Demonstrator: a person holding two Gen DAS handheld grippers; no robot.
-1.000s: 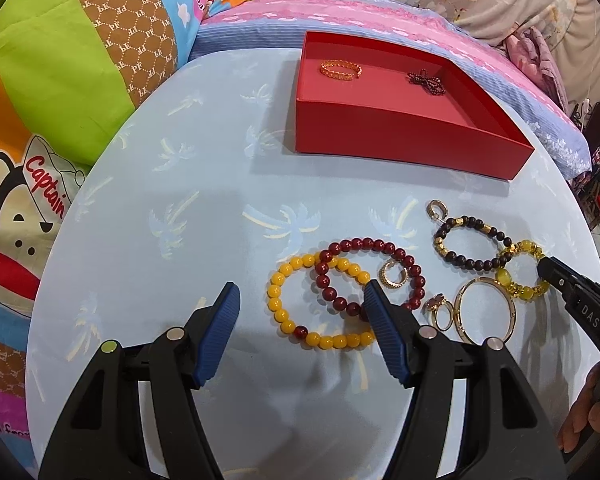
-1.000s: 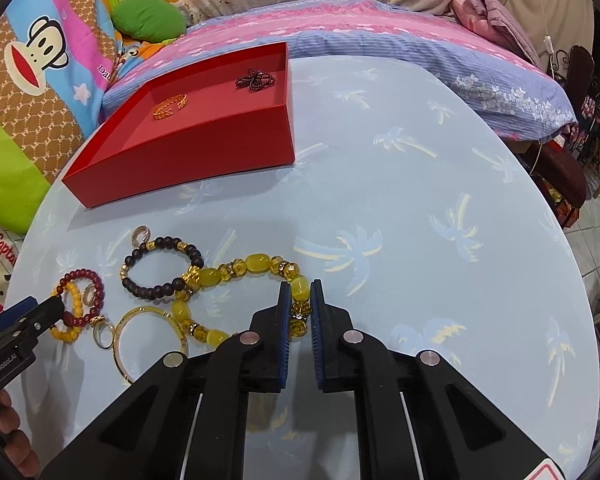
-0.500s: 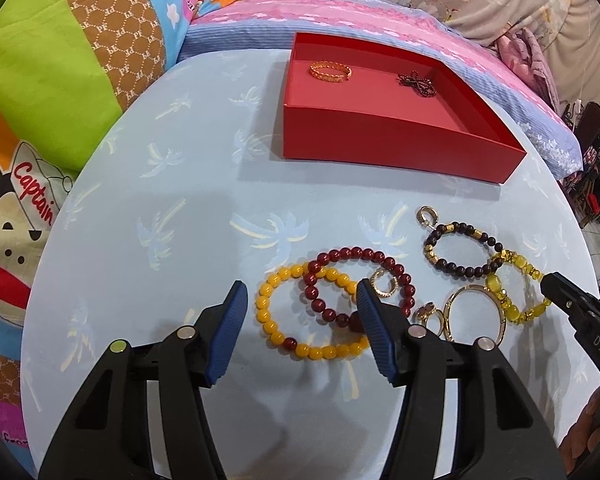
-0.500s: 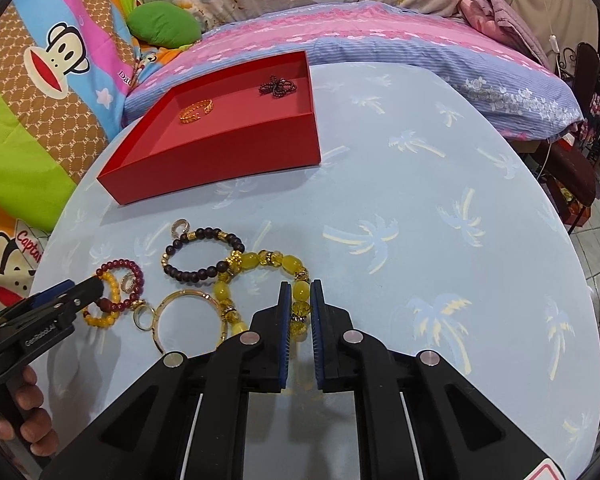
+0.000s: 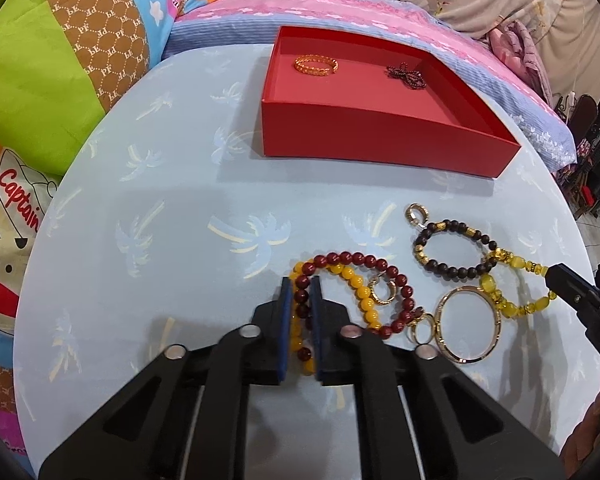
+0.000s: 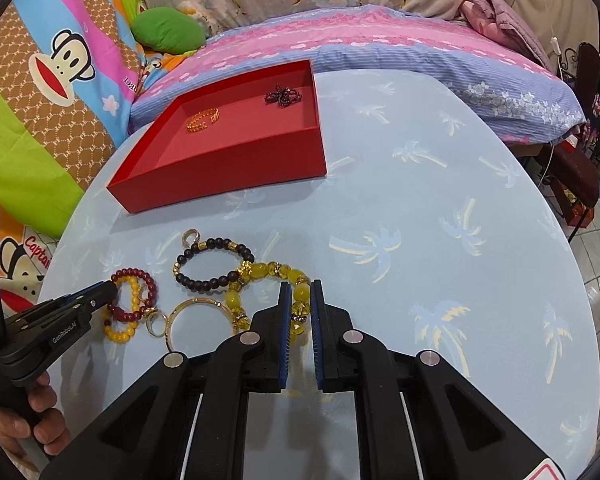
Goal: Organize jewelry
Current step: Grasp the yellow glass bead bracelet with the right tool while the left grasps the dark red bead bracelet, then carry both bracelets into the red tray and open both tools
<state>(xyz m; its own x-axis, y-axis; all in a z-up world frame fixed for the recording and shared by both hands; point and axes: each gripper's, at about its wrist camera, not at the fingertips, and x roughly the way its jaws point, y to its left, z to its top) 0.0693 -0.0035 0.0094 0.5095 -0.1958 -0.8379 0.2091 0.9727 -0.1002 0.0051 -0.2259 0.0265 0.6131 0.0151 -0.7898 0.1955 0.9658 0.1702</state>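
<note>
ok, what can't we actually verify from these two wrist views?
- Left wrist view: whether the left tool pinches the red bead bracelet, the yellow bead bracelet, or both; its pads cover the crossing strands.
- Right wrist view: whether the right tool actually clamps the yellow stone bracelet or just straddles it; a gap shows.
- Both views: the dark piece in the red tray is too small to identify.

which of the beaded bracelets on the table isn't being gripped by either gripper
The black-and-gold beaded bracelet lies free. The left gripper pinches the overlapping red and yellow bead bracelets; the right gripper pinches the translucent yellow one.
</note>
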